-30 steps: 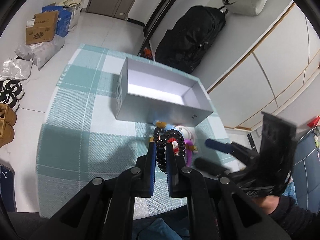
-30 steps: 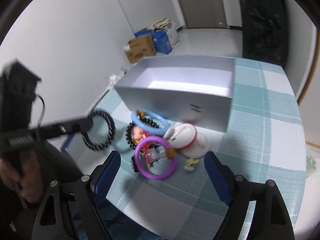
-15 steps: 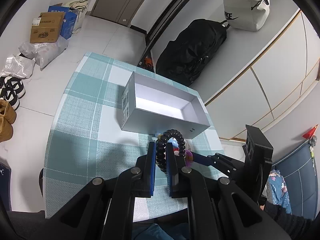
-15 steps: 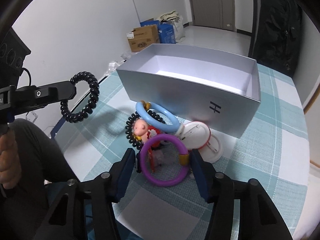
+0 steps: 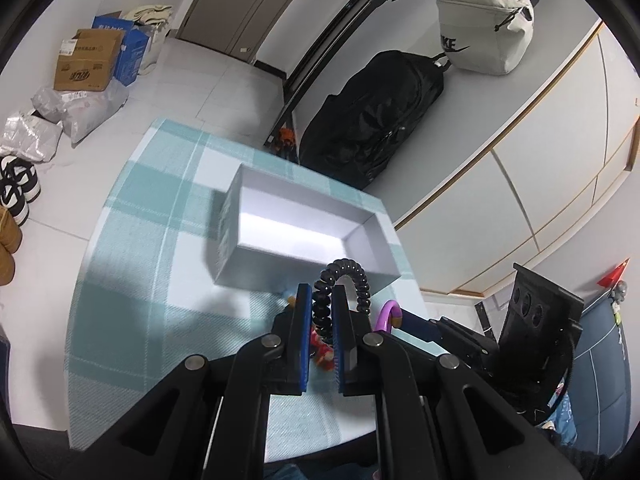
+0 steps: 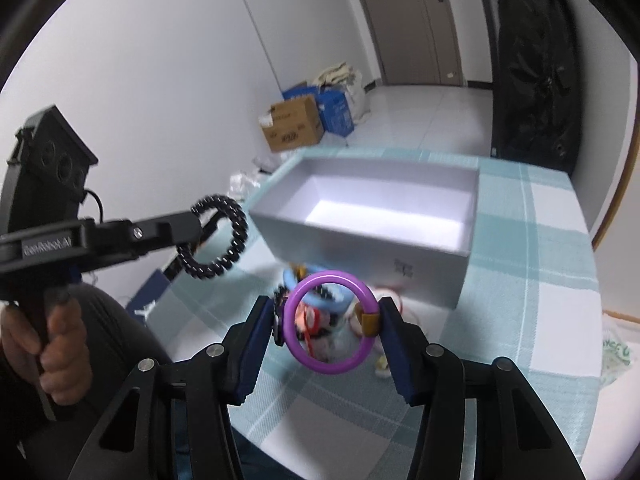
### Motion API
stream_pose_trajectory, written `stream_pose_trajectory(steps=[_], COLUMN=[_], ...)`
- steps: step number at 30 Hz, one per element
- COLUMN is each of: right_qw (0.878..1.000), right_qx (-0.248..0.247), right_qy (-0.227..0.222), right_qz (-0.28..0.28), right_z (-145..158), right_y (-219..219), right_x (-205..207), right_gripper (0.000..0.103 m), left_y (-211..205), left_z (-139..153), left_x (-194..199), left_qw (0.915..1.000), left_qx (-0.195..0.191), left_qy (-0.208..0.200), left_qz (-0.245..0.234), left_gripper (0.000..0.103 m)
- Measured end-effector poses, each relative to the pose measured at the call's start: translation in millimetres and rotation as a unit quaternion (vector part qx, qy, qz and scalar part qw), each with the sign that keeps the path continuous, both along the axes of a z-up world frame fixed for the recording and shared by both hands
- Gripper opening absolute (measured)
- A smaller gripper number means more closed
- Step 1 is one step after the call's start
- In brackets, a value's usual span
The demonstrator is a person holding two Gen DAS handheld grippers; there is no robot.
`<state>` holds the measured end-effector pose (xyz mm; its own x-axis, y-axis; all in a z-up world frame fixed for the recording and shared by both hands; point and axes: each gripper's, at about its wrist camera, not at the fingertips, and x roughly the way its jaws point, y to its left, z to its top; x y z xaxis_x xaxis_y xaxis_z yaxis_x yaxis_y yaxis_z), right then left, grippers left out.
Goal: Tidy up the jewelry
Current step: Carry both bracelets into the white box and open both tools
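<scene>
My left gripper (image 5: 320,294) is shut on a black coiled bracelet (image 5: 352,276), which it holds in the air just short of the near wall of the open grey box (image 5: 256,268). In the right wrist view the same black coiled bracelet (image 6: 236,236) hangs left of the grey box (image 6: 360,248). My right gripper (image 6: 326,306) is shut on a purple ring (image 6: 330,276) with a gold clasp, lifted a little above the jewelry pile. A blue ring (image 6: 292,280) and a white round piece (image 6: 384,292) lie below on the teal checked cloth (image 6: 540,280).
A person's hand (image 6: 52,344) grips the left gripper's handle at the left. On the floor beyond the table lie cardboard boxes (image 5: 88,64), bags and shoes (image 5: 16,188). A black bag (image 5: 376,120) leans on the wall behind the box.
My right gripper's jaws closed on the purple ring and raised it off the pile. The left gripper, still gripping the black coil, tilted slightly so the box sits lower in its view.
</scene>
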<state>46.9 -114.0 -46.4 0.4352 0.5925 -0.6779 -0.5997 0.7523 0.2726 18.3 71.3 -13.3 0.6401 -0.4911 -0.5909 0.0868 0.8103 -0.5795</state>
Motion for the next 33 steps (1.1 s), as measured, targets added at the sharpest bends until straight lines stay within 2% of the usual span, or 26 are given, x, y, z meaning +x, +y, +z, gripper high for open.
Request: stream_pose_trajectory(steps=[9, 16, 20, 33], right_qw=[0.999, 0.998, 0.998, 0.996], right_qx=[0.037, 0.064, 0.068, 0.089], right_qy=[-0.019, -0.018, -0.009, 0.028], right_qz=[-0.008, -0.013, -0.009, -0.003], right_z=[25.8, 40.8, 37.5, 13.7], right_y=[-12.2, -16.4, -11.3, -8.2], right_x=[18.2, 48.2, 70.1, 112.9], right_gripper=[0.052, 0.052, 0.052, 0.052], left_y=[-12.6, -16.9, -19.4, -22.7], left_z=[19.4, 15.5, 13.1, -4.5], left_x=[17.7, 37.4, 49.0, 79.4], left_qw=[0.9988, 0.9985, 0.9977, 0.9975], left_qx=[0.034, 0.046, 0.062, 0.070], left_qy=[-0.034, -0.028, -0.025, 0.007], left_qz=[0.009, 0.008, 0.001, -0.011], left_gripper=[0.005, 0.005, 0.005, 0.005])
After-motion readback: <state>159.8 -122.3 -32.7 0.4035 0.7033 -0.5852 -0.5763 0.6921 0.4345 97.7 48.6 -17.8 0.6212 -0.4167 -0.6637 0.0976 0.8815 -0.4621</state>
